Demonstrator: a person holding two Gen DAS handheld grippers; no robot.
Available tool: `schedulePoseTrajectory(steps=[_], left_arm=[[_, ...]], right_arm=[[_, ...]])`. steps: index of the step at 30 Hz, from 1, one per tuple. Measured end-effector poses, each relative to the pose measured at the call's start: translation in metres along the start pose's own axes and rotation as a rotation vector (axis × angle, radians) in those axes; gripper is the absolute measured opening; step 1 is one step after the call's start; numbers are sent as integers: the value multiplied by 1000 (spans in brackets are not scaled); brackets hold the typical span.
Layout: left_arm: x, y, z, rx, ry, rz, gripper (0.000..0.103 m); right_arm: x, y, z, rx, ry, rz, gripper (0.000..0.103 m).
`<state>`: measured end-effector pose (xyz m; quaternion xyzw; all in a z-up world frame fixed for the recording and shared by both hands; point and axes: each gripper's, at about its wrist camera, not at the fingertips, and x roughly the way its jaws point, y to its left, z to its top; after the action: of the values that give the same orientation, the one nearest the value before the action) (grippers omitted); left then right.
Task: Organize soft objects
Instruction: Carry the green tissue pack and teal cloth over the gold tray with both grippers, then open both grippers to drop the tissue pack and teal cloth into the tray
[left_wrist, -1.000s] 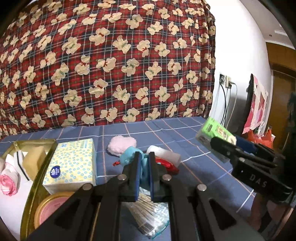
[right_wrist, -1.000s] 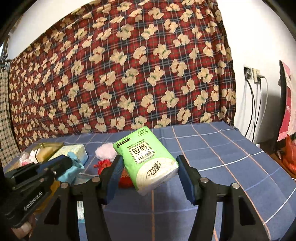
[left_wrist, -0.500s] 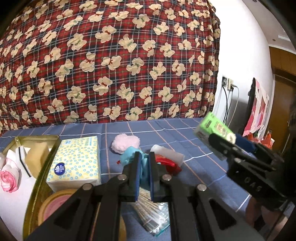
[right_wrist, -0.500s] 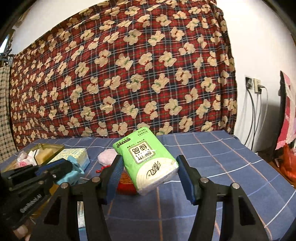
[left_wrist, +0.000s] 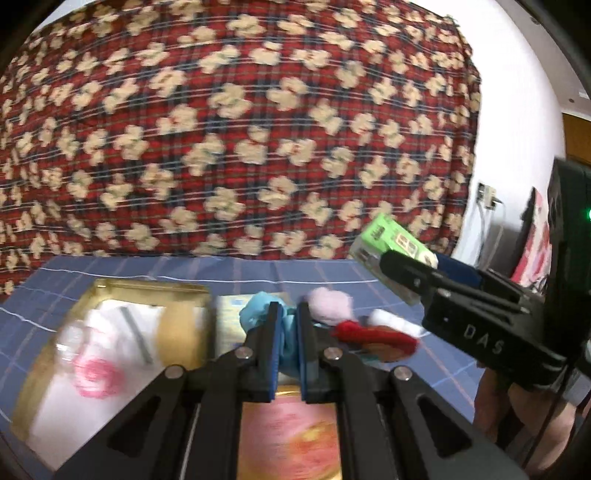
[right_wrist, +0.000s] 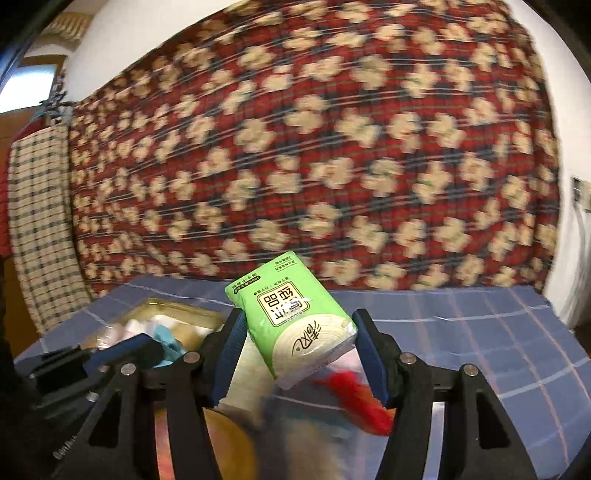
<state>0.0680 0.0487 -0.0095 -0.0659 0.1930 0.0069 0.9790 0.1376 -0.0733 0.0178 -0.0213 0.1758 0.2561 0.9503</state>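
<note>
Soft objects in transit: gold tray (left_wrist: 48, 369), formerly at frame's far left, now sits left of centre. Green tissue pack (right_wrist: 295, 321), clamped in right gripper (right_wrist: 299, 354), hangs above the tabletop (right_wrist: 480, 332); left gripper (left_wrist: 287, 350) fingers clench blue cloth (left_wrist: 258, 314). Both appear bound for the tray.

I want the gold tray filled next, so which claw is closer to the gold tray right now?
Left. The left claw, shut on a blue cloth, hangs beside the gold tray; the right claw, gripping the green tissue pack, is farther off.
</note>
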Motion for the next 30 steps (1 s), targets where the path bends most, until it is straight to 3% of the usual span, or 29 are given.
schedulePoseTrajectory(steps=[7, 10, 18, 26, 30], left_arm=[[-19, 66, 4, -40, 4, 129, 5], [-24, 97, 1, -73, 23, 178, 5], [-26, 152, -21, -128, 106, 279, 5], [-20, 170, -35, -153, 162, 300, 5], [-18, 171, -39, -157, 181, 308, 10]], right_arm=[[37, 75, 5, -28, 124, 182, 61], [56, 100, -1, -36, 188, 217, 61], [79, 148, -27, -129, 303, 264, 61], [92, 165, -39, -173, 371, 281, 63], [92, 161, -40, -155, 376, 280, 73]])
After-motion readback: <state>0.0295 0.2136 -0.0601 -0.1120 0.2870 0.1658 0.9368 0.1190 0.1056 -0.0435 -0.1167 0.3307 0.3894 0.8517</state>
